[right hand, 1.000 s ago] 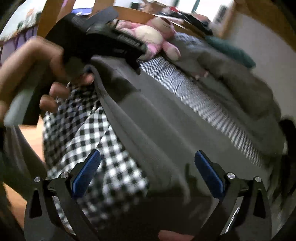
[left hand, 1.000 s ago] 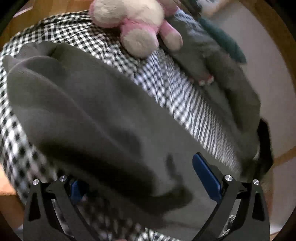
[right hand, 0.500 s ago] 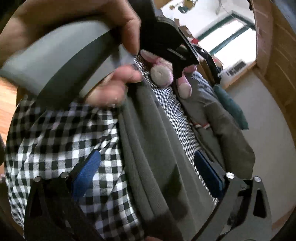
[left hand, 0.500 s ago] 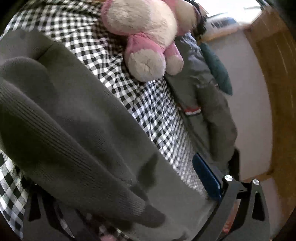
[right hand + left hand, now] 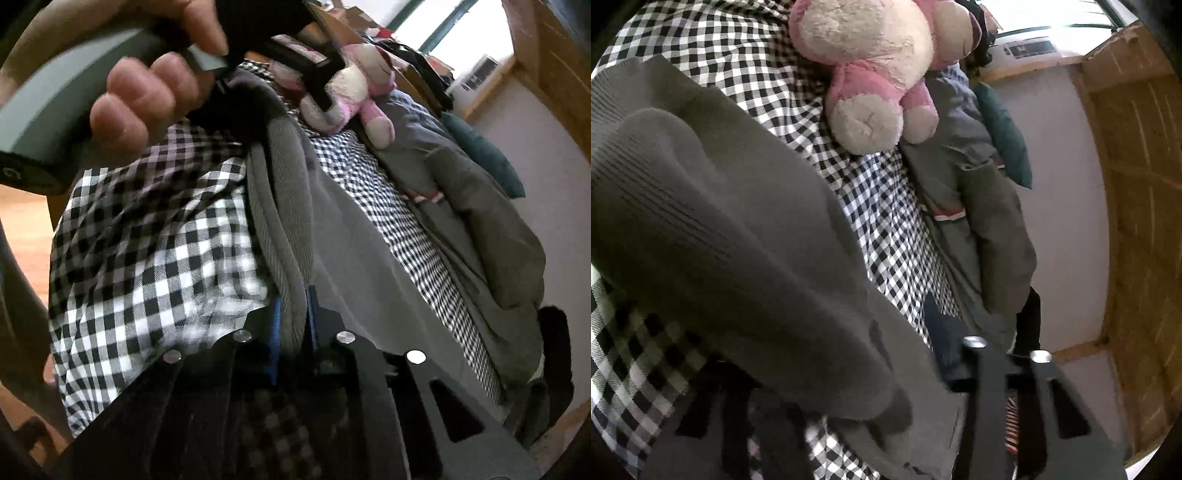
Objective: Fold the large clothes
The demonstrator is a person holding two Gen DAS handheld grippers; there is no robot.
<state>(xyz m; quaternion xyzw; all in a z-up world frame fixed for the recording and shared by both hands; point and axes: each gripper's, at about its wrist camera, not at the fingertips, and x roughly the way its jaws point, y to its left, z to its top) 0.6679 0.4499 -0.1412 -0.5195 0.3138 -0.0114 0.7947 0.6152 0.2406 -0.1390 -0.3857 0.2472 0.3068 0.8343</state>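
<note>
pinching the ribbed edge of the grey sweater [image 5: 291,236] with my right gripper [image 5: 291,325], blue pads pressed tight on the fold so the hem doesn't slide out when i pull. the sweater lies across the checked bedspread [image 5: 147,258], running up the bed toward the pink plush toy [image 5: 354,92].

my left gripper [image 5: 886,424] is further up the same edge and its jaws are closing right now. the knit is bunched over them so i honestly can't tell if the pads have bitten yet. from the right wrist view you can see the hand [image 5: 147,92] holding it right at the top end of that ribbed edge.

two grips on one edge is the point i guess: keeps it taut and straight so it folds over as one line. the other grey jacket [image 5: 480,206] along the wall isn't touched.
</note>
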